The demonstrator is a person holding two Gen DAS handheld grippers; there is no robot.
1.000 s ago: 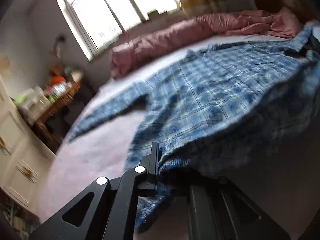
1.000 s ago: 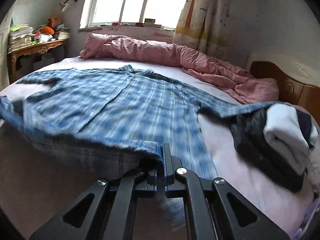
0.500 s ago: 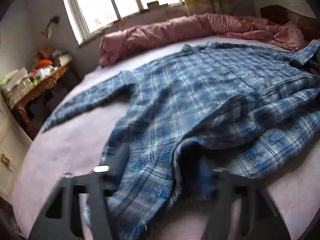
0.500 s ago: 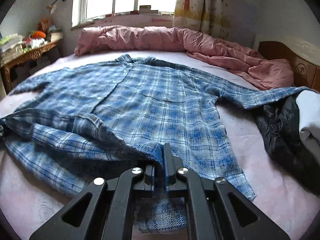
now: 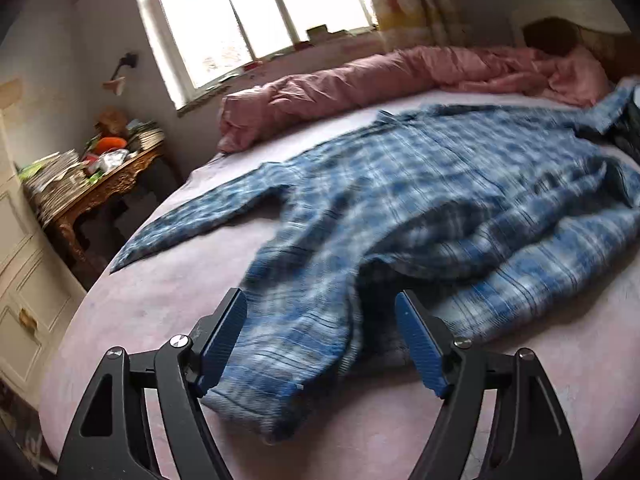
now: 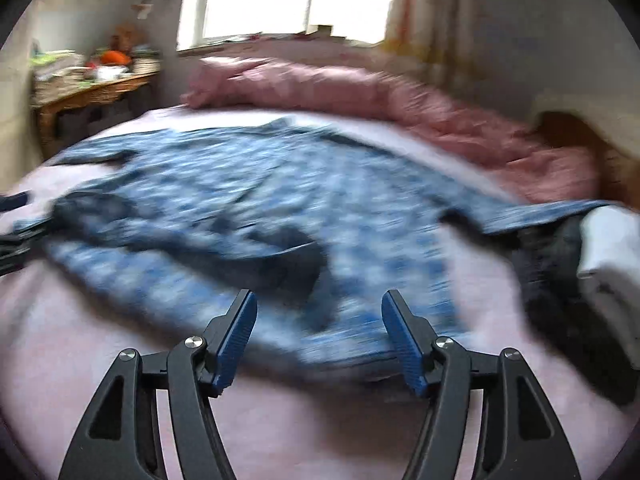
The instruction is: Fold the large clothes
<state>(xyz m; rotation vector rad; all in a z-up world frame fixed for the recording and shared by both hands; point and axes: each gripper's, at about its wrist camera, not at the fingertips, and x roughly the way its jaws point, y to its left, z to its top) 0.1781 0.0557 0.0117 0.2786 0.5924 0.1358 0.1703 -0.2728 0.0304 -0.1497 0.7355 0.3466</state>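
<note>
A large blue plaid shirt (image 5: 420, 200) lies spread on the pale pink bed (image 5: 160, 300), collar toward the window, its near hem rumpled and folded over. One sleeve (image 5: 192, 224) stretches left. My left gripper (image 5: 322, 308) is open, with the hem corner lying between its blue pads (image 5: 224, 336). In the right wrist view the shirt (image 6: 260, 208) is blurred; my right gripper (image 6: 320, 308) is open just above the hem, holding nothing.
A pink duvet (image 5: 360, 76) is bunched along the far side under the window. A cluttered wooden desk (image 5: 92, 184) and white cabinet (image 5: 20, 288) stand left of the bed. Dark and white clothes (image 6: 580, 256) are piled at the right. A wooden headboard (image 6: 572, 132) is behind.
Both grippers were shut on the shirt's hem, holding it up. The shirt came down onto the bed; the left gripper opened first, then the right. Both now stand open.
</note>
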